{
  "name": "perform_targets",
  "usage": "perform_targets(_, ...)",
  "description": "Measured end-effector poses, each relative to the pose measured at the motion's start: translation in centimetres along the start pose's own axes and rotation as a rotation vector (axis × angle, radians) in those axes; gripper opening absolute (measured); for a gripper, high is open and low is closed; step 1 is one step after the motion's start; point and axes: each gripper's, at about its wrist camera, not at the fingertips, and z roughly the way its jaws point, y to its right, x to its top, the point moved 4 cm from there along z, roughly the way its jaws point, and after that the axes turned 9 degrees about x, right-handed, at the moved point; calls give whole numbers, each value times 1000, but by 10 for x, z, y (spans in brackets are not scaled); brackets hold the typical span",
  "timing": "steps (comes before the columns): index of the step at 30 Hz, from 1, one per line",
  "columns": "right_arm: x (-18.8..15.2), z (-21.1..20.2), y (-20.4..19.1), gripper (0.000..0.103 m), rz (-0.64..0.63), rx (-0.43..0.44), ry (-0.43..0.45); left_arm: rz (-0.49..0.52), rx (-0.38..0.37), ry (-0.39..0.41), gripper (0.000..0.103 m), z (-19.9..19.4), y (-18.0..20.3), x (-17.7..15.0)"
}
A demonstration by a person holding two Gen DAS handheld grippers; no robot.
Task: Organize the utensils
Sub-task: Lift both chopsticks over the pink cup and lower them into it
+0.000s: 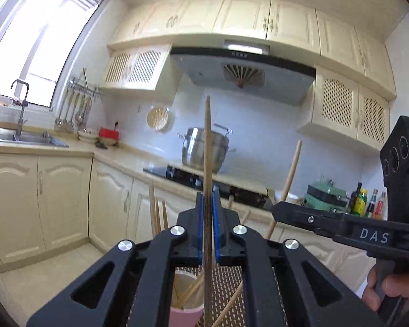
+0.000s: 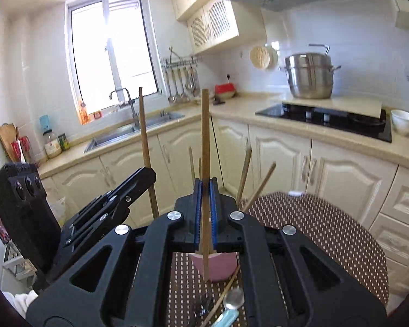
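Both tongs, left (image 1: 207, 218) and right (image 2: 205, 212), each clamped on an upright chopstick (image 1: 207, 141); "DAS" (image 1: 374, 236) lettering on right.

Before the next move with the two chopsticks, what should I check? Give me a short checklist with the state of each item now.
1. Left gripper shut on a chopstick: ok.
2. Right gripper shut on its chopstick: ok.
3. Both held sticks upright: ok.
4. Pink cup upright on the table: ok.
5. Grippers apart, not touching: ok.
6. Room left in the cup: cannot tell.
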Motion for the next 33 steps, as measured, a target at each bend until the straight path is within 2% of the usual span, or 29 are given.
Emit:
perform_targets(7, 21, 10, 10, 6, -5, -2, 68, -21, 47, 144, 6, 8, -7, 15)
perform_targets(12, 20, 23, 16, 6, -1, -7, 68, -1, 93, 177, 6, 24, -8, 9)
perform_targets(23, -1, 45, 17, 6, 3, -3, 13, 60, 129, 106, 6, 35, -19, -30)
perform_targets(33, -15, 54, 16, 6, 8, -9, -21, 81, 146, -6, 6, 39, -37, -64)
